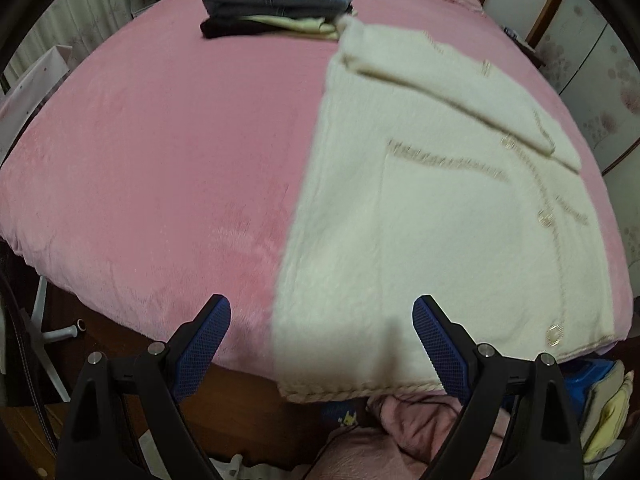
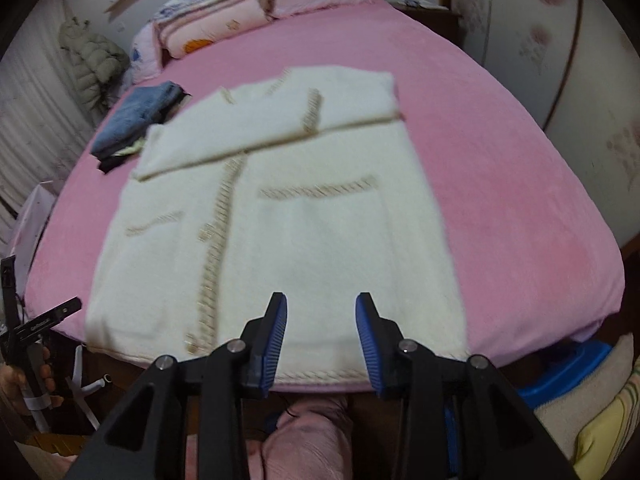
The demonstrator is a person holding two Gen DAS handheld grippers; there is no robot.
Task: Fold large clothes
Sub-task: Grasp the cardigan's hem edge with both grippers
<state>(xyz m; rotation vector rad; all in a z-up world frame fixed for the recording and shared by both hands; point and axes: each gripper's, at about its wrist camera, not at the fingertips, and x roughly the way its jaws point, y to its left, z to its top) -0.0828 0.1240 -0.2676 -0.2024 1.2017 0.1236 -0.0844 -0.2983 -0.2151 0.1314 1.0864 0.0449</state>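
Observation:
A cream knitted cardigan (image 1: pixel 420 200) with beige trim and buttons lies flat on the pink bed (image 1: pixel 160 160), its sleeves folded across the chest. Its hem hangs over the near bed edge. My left gripper (image 1: pixel 322 304) is open wide just above the hem's left corner, one finger over the pink cover and one over the knit. In the right wrist view the cardigan (image 2: pixel 280 220) fills the middle. My right gripper (image 2: pixel 321 298) hovers over the hem right of the button band, open with a moderate gap and nothing between its pads.
A stack of folded clothes (image 1: pixel 280 0) topped by blue denim sits at the far left of the bed. Pillows and a folded quilt (image 2: pixel 212 12) lie at the headboard. Pink fabric (image 2: pixel 308 440) and a blue object (image 2: pixel 560 372) are below the near edge. A hand (image 2: pixel 16 384) shows at lower left.

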